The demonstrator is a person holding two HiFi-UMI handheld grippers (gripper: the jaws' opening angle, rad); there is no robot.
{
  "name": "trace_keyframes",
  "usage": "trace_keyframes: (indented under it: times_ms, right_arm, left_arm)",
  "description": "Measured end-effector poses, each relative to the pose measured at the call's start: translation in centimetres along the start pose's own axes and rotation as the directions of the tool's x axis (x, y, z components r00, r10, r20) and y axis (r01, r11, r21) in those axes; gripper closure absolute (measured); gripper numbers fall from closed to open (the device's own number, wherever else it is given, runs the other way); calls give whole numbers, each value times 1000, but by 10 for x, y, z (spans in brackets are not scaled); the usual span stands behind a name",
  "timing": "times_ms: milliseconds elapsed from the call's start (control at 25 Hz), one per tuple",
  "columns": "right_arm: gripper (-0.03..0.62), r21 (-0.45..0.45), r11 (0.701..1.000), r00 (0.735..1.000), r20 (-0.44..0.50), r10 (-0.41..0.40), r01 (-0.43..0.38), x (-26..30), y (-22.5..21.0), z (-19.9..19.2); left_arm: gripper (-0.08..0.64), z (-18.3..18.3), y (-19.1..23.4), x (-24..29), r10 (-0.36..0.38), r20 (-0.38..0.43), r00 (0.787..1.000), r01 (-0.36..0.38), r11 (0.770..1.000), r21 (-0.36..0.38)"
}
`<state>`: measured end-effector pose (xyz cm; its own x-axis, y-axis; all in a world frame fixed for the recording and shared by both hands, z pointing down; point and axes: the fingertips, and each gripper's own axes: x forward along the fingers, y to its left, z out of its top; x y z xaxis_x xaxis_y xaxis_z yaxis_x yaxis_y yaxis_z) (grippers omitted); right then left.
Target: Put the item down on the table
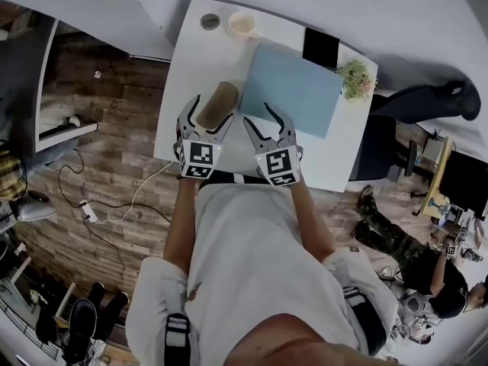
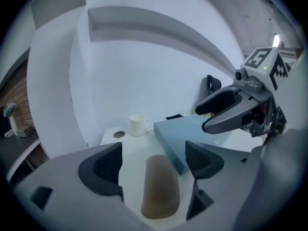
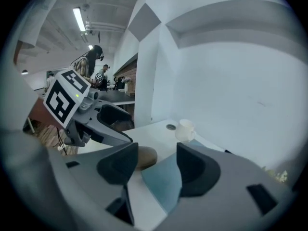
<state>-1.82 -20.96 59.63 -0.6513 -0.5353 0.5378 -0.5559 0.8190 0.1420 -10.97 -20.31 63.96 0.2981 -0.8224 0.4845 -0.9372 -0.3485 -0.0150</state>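
brown item [image 1: 217,104] lay on table [image 1: 194,56], left gripper [image 2: 154,161] jaws stood apart either side, not touching it, blue pad [image 1: 293,88] just beside, right gripper [image 3: 155,167] jaws apart, empty

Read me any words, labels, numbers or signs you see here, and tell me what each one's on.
None readable.
The left marker cube and right marker cube carry black-and-white square patterns, not letters.
The mug and blue box show no print.
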Motion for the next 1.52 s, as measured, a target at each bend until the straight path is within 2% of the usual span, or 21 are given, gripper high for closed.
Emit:
trace_keyframes:
  times_ms: [120, 240, 560, 720, 1040, 1240, 1520]
  right_arm:
    - [339, 42, 998, 997, 64, -40, 37, -11, -8, 18]
    - [339, 73, 995, 988, 131, -78, 69, -26, -16, 38]
    - [339, 103, 984, 949, 267, -167, 144, -65, -22, 91]
    - [337, 95, 977, 933, 292, -210, 190, -76, -20, 99]
    - [336, 105, 966, 923, 284, -258, 238, -87, -12, 101]
    - [336, 110, 961, 922, 275, -274, 253, -89, -5, 102]
    - [337, 108, 957, 916, 277, -289, 269, -88, -7, 102]
  left_arm:
    - [152, 40, 9, -16, 23, 101, 995, -25, 1000, 13]
    - [169, 76, 13, -34, 38, 196, 980, -42, 999, 14]
    - [199, 136, 11, -79, 27, 351, 936, -51, 997, 60]
    - [201, 146, 8, -93, 16, 360, 933, -38, 998, 55]
    - [206, 143, 6, -98, -49, 364, 930, -8, 988, 151]
    - [206, 143, 7, -103, -50, 349, 936, 7, 992, 123]
    - [206, 140, 9, -99, -71, 360, 930, 11, 986, 167]
